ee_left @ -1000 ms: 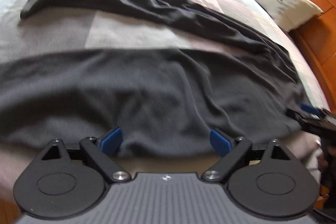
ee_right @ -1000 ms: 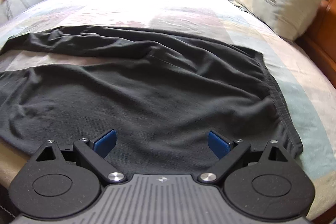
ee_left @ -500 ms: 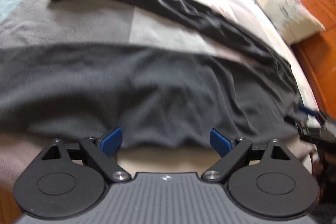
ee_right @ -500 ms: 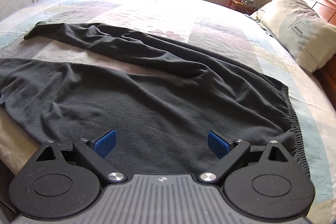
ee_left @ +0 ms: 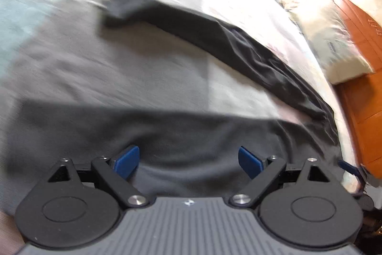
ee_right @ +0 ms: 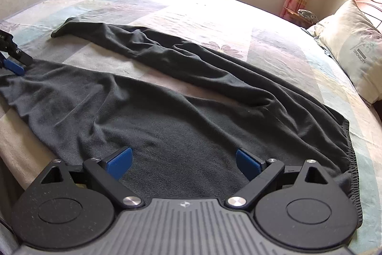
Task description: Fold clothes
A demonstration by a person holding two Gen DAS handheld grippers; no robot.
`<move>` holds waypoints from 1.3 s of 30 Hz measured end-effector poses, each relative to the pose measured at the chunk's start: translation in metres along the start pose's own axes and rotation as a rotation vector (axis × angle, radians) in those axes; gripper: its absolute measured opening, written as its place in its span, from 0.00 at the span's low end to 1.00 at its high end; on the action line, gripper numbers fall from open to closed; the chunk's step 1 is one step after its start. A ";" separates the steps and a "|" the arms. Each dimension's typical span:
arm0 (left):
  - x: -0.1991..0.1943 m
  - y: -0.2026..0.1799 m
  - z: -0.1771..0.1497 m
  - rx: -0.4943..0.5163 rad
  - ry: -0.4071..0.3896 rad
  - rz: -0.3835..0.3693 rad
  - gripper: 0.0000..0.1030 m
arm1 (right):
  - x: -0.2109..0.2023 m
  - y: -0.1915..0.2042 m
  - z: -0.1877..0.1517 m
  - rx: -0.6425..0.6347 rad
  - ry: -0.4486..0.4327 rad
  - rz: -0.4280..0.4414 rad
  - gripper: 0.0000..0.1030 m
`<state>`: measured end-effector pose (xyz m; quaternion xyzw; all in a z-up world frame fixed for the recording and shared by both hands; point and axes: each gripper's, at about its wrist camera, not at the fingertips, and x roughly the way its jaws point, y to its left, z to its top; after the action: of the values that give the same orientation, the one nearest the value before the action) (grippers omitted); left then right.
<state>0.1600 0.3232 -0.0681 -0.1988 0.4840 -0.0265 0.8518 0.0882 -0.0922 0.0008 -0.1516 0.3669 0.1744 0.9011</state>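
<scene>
On the bed (ee_right: 214, 16) the dark trousers (ee_right: 181, 116) lie spread flat, legs splayed apart, waistband toward the pillow (ee_right: 355, 49). My left gripper (ee_left: 188, 160) and right gripper (ee_right: 182, 163) both hang over the cloth, blue pads spread wide, pinching nothing.

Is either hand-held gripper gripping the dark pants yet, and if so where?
Neither. Both the left hand-held gripper and right hand-held gripper are open over the pants, nothing between their pads.
</scene>
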 end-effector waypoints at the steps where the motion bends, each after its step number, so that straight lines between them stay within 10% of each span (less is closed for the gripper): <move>1: -0.004 0.002 0.004 0.015 -0.002 0.035 0.87 | 0.001 -0.001 0.000 0.007 0.002 0.000 0.94; 9: -0.026 0.007 -0.002 0.014 0.072 -0.076 0.90 | 0.004 0.002 0.004 0.012 -0.002 0.014 0.94; 17: -0.049 0.045 -0.014 -0.103 -0.019 0.141 0.87 | 0.001 0.014 0.016 -0.050 -0.023 0.105 0.93; 19: -0.053 0.046 -0.016 -0.129 -0.016 0.033 0.88 | 0.000 0.029 0.030 -0.118 -0.057 0.191 0.80; 21: -0.050 0.038 -0.019 -0.111 -0.015 -0.033 0.90 | 0.001 0.058 0.043 -0.254 -0.084 0.297 0.47; 24: -0.037 0.025 -0.021 -0.076 0.005 0.021 0.90 | 0.008 0.109 0.050 -0.458 -0.091 0.412 0.16; 32: -0.028 0.030 -0.025 -0.106 -0.005 0.006 0.92 | 0.025 0.210 0.032 -0.835 -0.153 0.470 0.16; 39: -0.030 0.031 -0.024 -0.111 -0.023 -0.002 0.93 | 0.035 0.232 0.031 -0.862 -0.146 0.434 0.02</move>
<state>0.1191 0.3513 -0.0663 -0.2463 0.4749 0.0016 0.8449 0.0315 0.1343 -0.0368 -0.4183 0.2204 0.5046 0.7223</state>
